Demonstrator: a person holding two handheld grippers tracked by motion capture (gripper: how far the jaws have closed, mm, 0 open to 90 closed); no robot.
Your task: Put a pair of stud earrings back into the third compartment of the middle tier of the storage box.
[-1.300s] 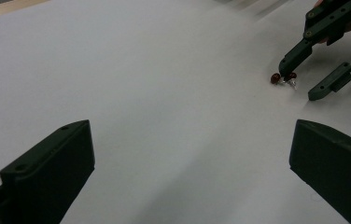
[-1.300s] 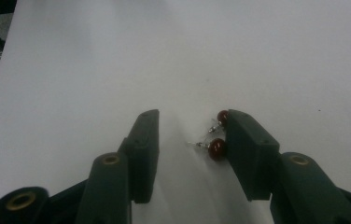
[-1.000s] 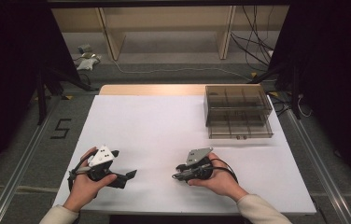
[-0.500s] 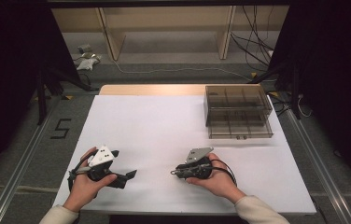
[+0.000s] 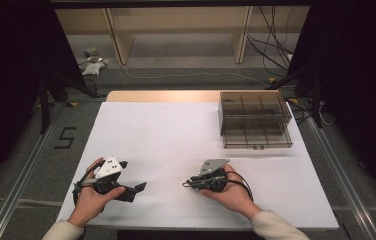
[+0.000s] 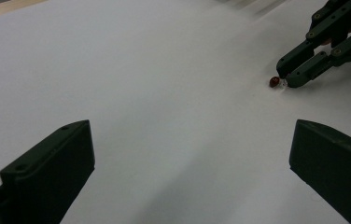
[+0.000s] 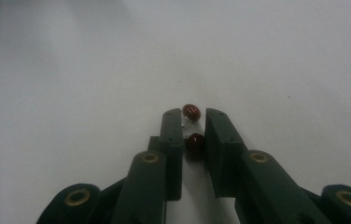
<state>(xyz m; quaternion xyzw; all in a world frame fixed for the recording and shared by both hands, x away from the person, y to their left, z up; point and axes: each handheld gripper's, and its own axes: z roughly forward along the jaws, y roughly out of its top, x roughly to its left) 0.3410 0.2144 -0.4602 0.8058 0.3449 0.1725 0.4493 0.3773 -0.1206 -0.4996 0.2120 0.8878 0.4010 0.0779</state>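
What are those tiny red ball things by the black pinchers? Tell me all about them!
The two red beads are small, round, dark and glossy, like glass or plastic. They lie on the white table. One sits at the right gripper tips, the other deeper between its jaws, which have just been closing and stand narrow around it. Something thin and clear seems to link them. Whether the jaws press on them is unclear.
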